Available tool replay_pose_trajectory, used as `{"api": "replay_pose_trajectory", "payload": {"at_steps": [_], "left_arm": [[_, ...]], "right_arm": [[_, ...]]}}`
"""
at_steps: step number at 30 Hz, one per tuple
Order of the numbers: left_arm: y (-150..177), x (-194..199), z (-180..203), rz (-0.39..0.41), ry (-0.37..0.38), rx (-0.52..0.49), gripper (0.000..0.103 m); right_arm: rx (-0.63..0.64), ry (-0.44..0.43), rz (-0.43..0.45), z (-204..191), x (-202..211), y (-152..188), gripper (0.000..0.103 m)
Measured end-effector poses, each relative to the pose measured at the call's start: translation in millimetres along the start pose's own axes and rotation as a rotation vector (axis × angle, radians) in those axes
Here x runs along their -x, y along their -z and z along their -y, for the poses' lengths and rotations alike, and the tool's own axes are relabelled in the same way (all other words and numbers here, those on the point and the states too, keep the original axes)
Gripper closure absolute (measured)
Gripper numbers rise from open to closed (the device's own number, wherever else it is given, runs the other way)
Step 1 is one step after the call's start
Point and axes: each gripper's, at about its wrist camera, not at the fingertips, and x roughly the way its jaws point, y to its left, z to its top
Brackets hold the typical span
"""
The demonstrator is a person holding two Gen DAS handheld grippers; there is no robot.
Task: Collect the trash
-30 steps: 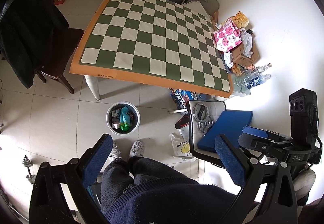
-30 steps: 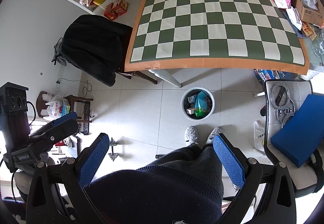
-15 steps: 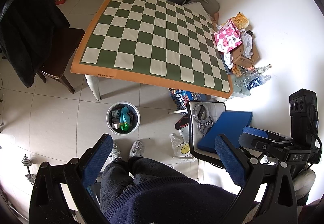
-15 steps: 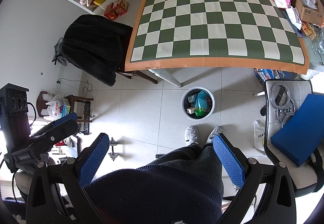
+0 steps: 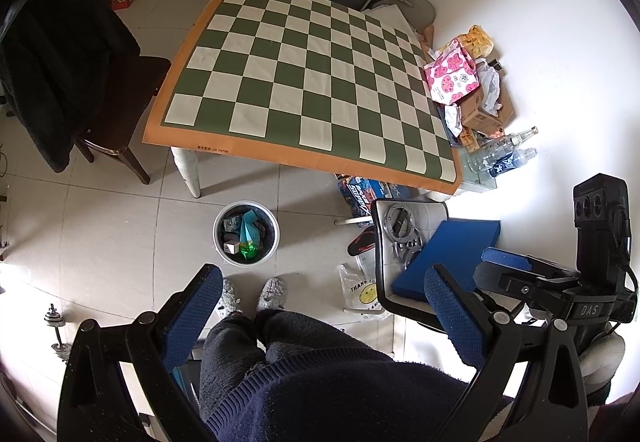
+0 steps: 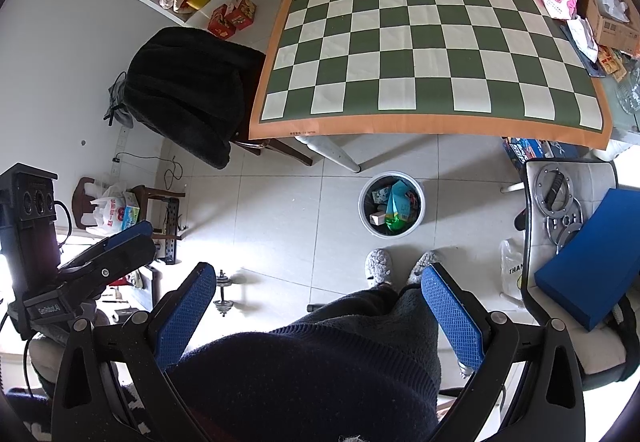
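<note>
Overhead, both grippers look down from high above the room, each with its blue-padded fingers spread wide and holding nothing: the left gripper (image 5: 320,306) and the right gripper (image 6: 320,302) frame the person's dark-trousered legs (image 5: 256,354) and grey slippers (image 6: 378,266). Just ahead of the slippers, between the fingers in both views, stands the white trash bin (image 5: 219,242) on the tiled floor, already holding a teal packet (image 5: 249,230), a green wrapper and small boxes. Beyond it the counter (image 5: 312,82) wears a green-and-cream checkered cloth with nothing on its squares; clutter, including a pink flowered bag (image 5: 452,76), piles at its right edge.
</note>
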Motion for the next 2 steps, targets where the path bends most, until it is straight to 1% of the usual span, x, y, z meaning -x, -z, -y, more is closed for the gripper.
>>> {"api": "replay_pose_trajectory", "payload": {"at_steps": [2], "left_arm": [[0.9, 0.0, -0.8, 0.0, 0.001, 0.002, 0.0]], "right_arm": [[0.002, 0.001, 0.001, -0.2, 0.2, 0.2, 0.0]]}}
